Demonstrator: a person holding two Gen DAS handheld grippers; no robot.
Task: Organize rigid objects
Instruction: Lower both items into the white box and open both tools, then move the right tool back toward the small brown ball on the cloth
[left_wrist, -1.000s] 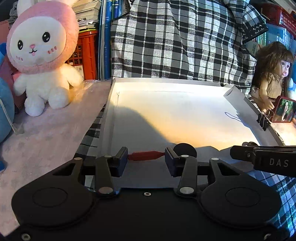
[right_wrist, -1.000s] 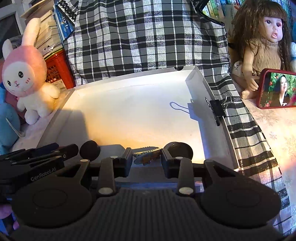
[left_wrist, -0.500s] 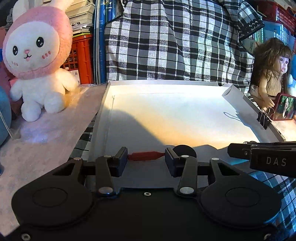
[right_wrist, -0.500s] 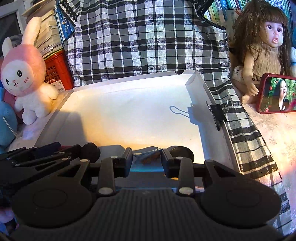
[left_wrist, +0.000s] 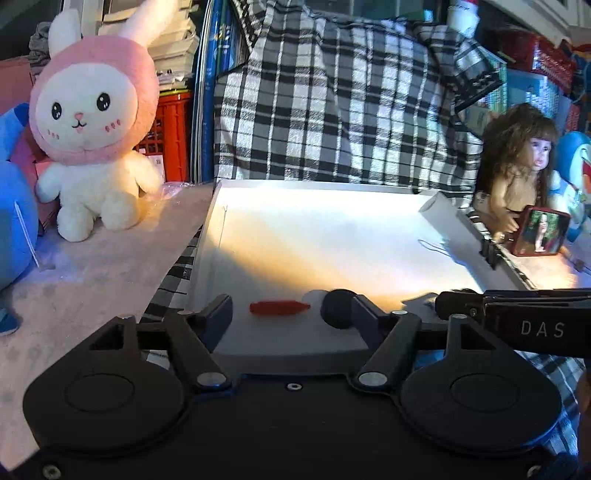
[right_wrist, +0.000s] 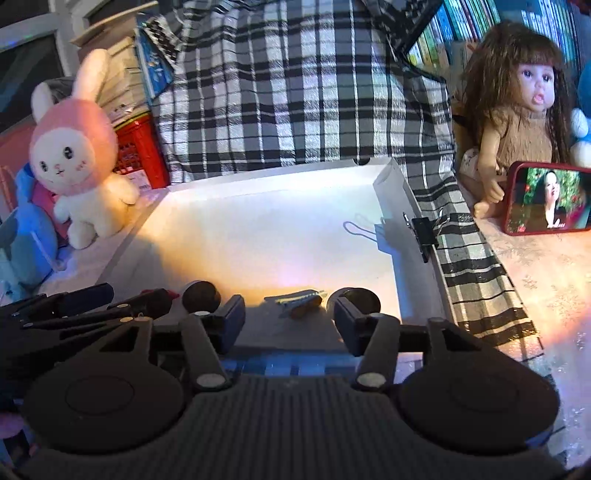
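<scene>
A small red clip (left_wrist: 279, 307) lies on the floor of the white tray (left_wrist: 332, 229) near its front edge. It sits between the fingers of my left gripper (left_wrist: 290, 314), whose jaws are opening, and the pads stand clear of it. In the right wrist view a silver and brown clip (right_wrist: 299, 304) lies on the tray floor (right_wrist: 277, 236). The jaws of my right gripper (right_wrist: 289, 319) are opening around it without touching it. A black round piece (left_wrist: 338, 308) rests just right of the red clip.
A black binder clip (right_wrist: 423, 230) grips the tray's right wall. A pink and white bunny plush (left_wrist: 92, 147) sits left of the tray, with a doll (right_wrist: 517, 110) and a red phone (right_wrist: 546, 197) to the right. Checked cloth (left_wrist: 332, 110) hangs behind.
Both grippers opened and let go of their clips, which now lie on the tray floor. Both hands drew back and rose a little.
</scene>
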